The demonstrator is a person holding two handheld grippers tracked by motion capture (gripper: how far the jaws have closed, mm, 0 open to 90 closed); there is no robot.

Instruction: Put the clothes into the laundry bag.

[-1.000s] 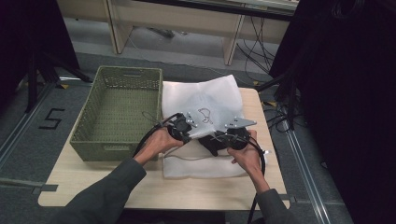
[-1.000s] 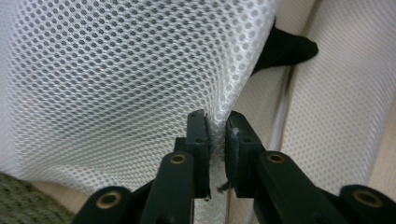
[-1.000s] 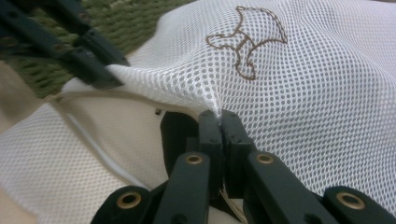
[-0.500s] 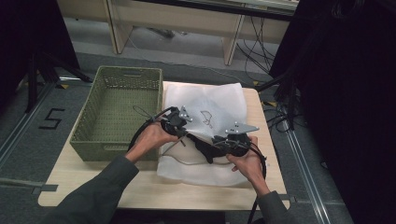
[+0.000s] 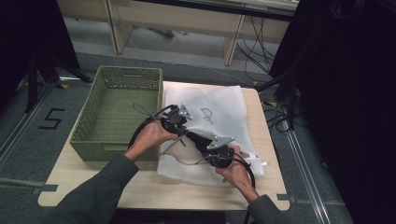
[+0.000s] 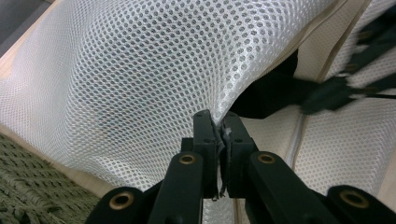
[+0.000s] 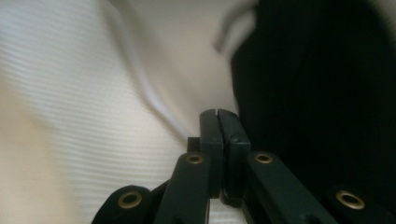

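A: What is the setting?

B: A light wooden surface [image 5: 140,186] fills the lower middle of the high view, standing on grey floor. At the left edge of the frame a "5" [image 5: 52,119] is marked on the floor in black. Pale wooden furniture runs along the top, with loose cables below it and dark drapes at the upper left and down the right side.

A: Any other writing?

B: A small dark drawing [image 5: 207,115] sits on the white mesh bag [image 5: 224,105]; I cannot make it out.

A: How many things are there?

B: One bag, lying across the right half of the surface, one green woven basket [image 5: 116,112] touching its left edge, and two grippers, one in each hand.

A: And the grippers?

B: The left gripper [image 6: 217,130] rises from the bottom centre of its own view, its fingers [image 6: 204,135] pressed on a fold of the bag's mesh, with the basket's weave at the lower left. The right gripper [image 7: 218,122] has its fingers [image 7: 233,140] pressed flat together beside a black item [image 7: 317,93] and white fabric; whether they pinch anything I cannot tell. In the high view both sit at the bag's lower left part, with something black between them.
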